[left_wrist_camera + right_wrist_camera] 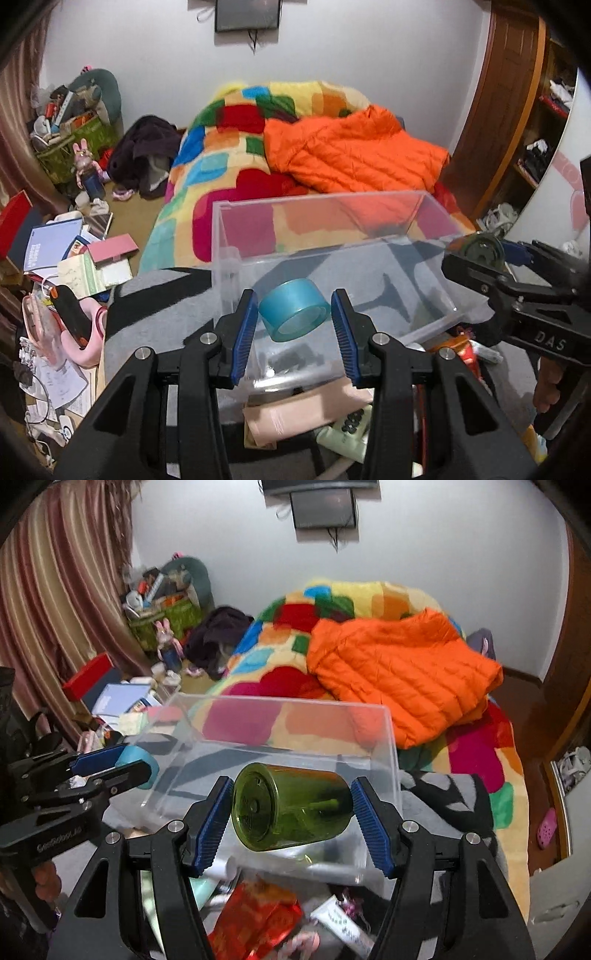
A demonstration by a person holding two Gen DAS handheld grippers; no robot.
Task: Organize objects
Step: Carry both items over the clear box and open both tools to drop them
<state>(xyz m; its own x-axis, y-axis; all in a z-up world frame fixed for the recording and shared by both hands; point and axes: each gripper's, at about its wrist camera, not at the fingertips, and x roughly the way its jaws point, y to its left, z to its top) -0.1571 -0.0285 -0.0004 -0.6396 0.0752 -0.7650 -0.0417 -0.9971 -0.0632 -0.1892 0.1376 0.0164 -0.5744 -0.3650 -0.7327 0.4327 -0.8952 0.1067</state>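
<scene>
My left gripper (294,319) pinches a blue tape roll (294,314) at the clear box's (369,218) near left rim. My right gripper (291,812) clamps a green cup (291,806) on its side over the near wall. The box rests on a grey cloth (162,295); beyond it lie the patchwork bed (229,147) and an orange jacket (354,151), with cluttered floor to the left.

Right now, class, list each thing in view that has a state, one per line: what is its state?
Left gripper: fingers closed on the blue tape roll.
Right gripper: fingers closed on the green cup, held sideways.
Clear box: open-topped, nothing lying inside.
Orange jacket: lying crumpled on the bed.
</scene>
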